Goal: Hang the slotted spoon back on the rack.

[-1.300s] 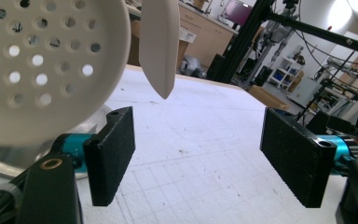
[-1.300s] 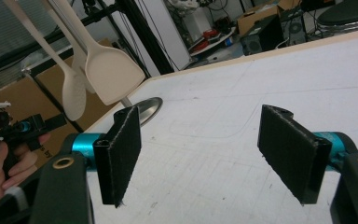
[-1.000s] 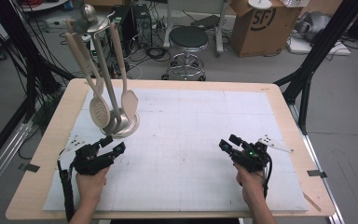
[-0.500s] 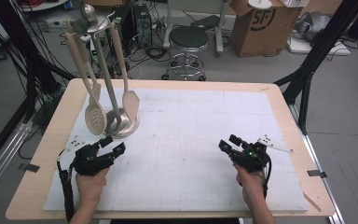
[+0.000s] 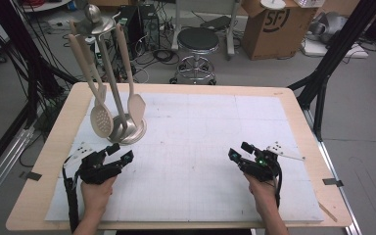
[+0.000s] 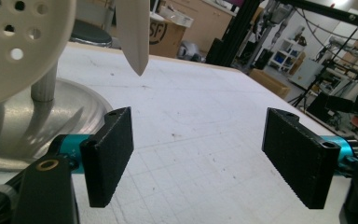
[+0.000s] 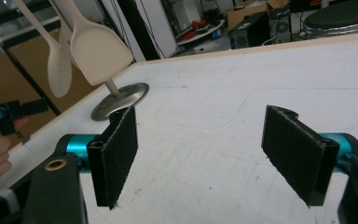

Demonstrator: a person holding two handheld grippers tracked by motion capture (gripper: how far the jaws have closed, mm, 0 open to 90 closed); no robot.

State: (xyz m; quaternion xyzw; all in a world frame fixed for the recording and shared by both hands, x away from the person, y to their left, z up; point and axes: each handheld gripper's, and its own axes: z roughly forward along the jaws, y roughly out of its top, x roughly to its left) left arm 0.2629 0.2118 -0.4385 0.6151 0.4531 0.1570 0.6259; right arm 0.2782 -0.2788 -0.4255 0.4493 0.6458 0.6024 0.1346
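Jaws of the left gripper (image 5: 120,155) stand wide apart with nothing between them, hovering just in front of the round silver base of the metal utensil stand (image 5: 129,132). From that stand hang a cream perforated skimmer spoon (image 5: 101,121), nearest the left gripper, and a cream plastic spatula (image 5: 136,106) on the stand's far side. The right gripper (image 5: 241,152), well apart from the stand, is equally spread and empty, held low over the white gridded mat (image 5: 196,142) covering the wooden table (image 5: 44,156).

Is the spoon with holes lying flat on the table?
No, the slotted spoon hangs from the metal rack, above the table.
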